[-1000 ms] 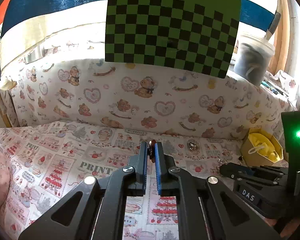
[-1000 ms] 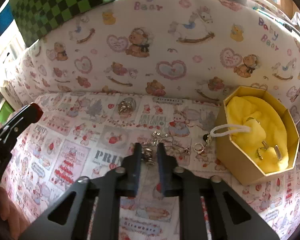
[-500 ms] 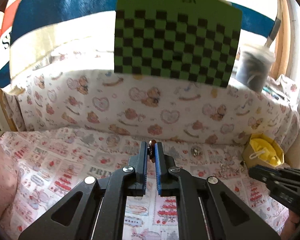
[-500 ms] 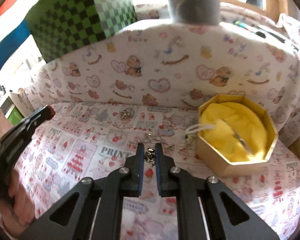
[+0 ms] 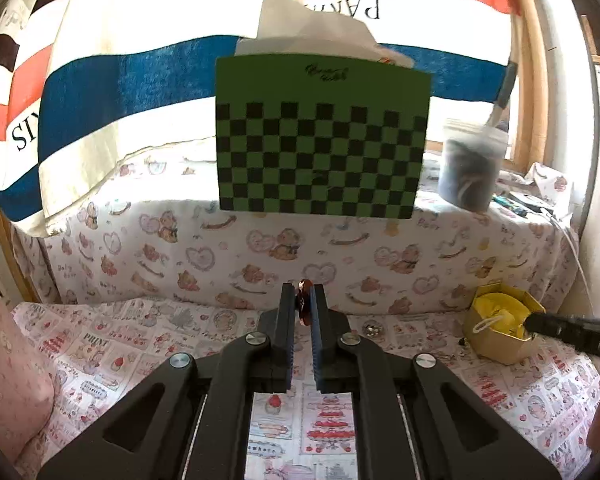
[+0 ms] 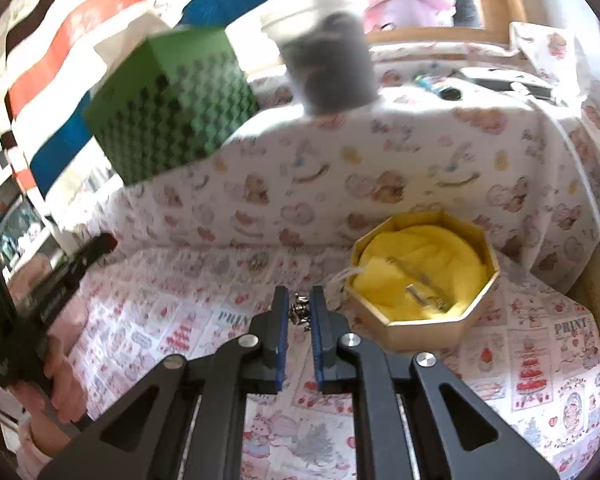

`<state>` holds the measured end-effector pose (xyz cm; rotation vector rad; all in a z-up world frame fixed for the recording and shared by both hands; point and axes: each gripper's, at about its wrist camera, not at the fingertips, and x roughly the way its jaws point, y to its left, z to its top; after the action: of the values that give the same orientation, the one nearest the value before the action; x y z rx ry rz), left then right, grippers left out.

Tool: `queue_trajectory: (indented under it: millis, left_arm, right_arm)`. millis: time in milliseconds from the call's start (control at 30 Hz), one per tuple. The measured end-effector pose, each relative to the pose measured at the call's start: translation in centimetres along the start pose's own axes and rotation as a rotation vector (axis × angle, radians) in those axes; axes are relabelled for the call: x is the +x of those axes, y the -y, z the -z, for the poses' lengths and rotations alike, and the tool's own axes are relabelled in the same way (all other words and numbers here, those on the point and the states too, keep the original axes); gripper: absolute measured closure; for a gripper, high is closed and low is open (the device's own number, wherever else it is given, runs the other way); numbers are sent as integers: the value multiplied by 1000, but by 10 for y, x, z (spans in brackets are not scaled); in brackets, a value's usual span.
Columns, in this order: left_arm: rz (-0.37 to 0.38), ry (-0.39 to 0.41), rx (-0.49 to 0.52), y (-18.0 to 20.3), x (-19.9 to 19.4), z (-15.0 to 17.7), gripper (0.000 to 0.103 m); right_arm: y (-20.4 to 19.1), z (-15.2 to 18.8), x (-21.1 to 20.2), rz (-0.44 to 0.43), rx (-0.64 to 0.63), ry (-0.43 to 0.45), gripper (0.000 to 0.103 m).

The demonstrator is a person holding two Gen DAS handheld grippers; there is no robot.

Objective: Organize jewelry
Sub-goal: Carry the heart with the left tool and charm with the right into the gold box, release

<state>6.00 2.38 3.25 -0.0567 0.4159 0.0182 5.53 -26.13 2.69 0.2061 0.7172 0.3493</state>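
Observation:
My left gripper point(image 5: 302, 300) is shut on a small copper-red jewelry piece point(image 5: 304, 304), held above the printed cloth. My right gripper point(image 6: 299, 307) is shut on a silver chain piece point(image 6: 300, 312) and hangs above the cloth, just left of the octagonal gold box point(image 6: 424, 280) with yellow lining. Silver pieces point(image 6: 420, 292) lie inside the box. The box also shows in the left wrist view point(image 5: 500, 324) at the right, with the right gripper's tip over it. A silver round piece point(image 5: 370, 330) lies on the cloth near the back.
A green checkerboard card point(image 5: 320, 140) stands on the raised back ledge, next to a plastic tub point(image 5: 470, 168). A striped towel point(image 5: 120, 80) hangs behind. The cloth-covered back wall point(image 6: 340, 184) rises behind the box. The left gripper's body point(image 6: 40, 300) is at the left.
Both grippers have lifted up and back from the cloth with their pieces. The right gripper has swung toward the yellow box; the chain is off the cloth.

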Motion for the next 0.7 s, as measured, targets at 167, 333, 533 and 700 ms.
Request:
queue_trajectory:
  millis: [167,333,533,700]
  left_arm:
    - [43,-8,-3,7,-4,2,97]
    - [15,47,16,4,-18,-8,97]
    - [107,26,2,21,-29,-31,97]
    - [215,-58,-38,61,-22,-54,97]
  right_arm:
    - [14,-9,-18,21,35,71,94]
    - [39,-18,-36,14,104,143,94]
    - [51,-22,-49,123,108,227,94]
    - [61,-22,-35,119,126,200,94]
